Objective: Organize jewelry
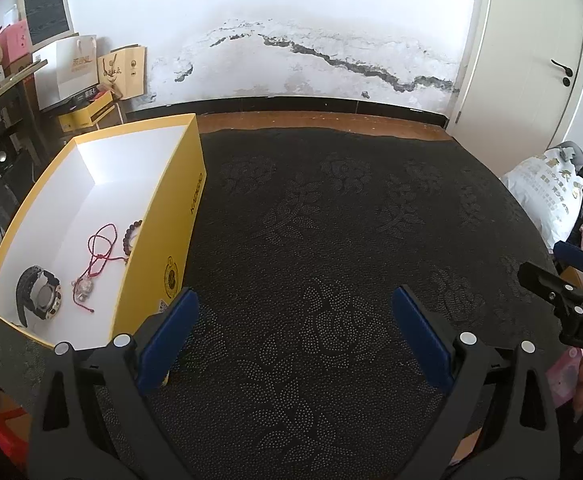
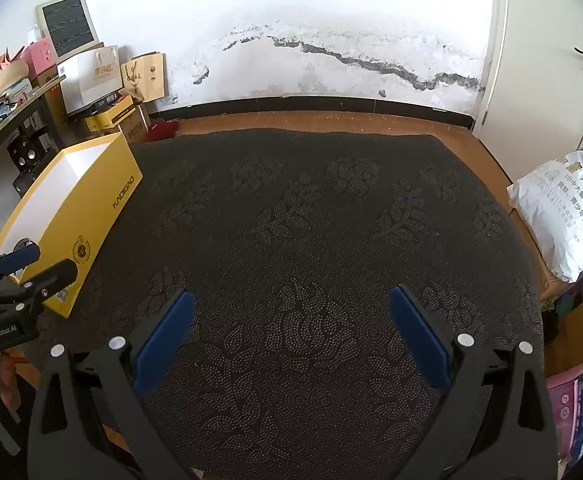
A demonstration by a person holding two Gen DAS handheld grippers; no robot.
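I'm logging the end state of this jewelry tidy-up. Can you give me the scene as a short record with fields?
surface: dark patterned mat, no jewelry visible on it
container: open yellow box, at the mat's left edge
in box: black watch; red cord necklace; dark bead bracelet, partly hidden by the box wall
left gripper: open, empty, beside the box
right gripper: open, empty, over the mat

Place: looked like a lived-in home room, possibly a spare or storage room.
Signs: damp-stained wall [image 2: 331, 52], white door [image 2: 547, 60], stacked gift bags [image 2: 95, 72], wooden floor [image 2: 331, 120].
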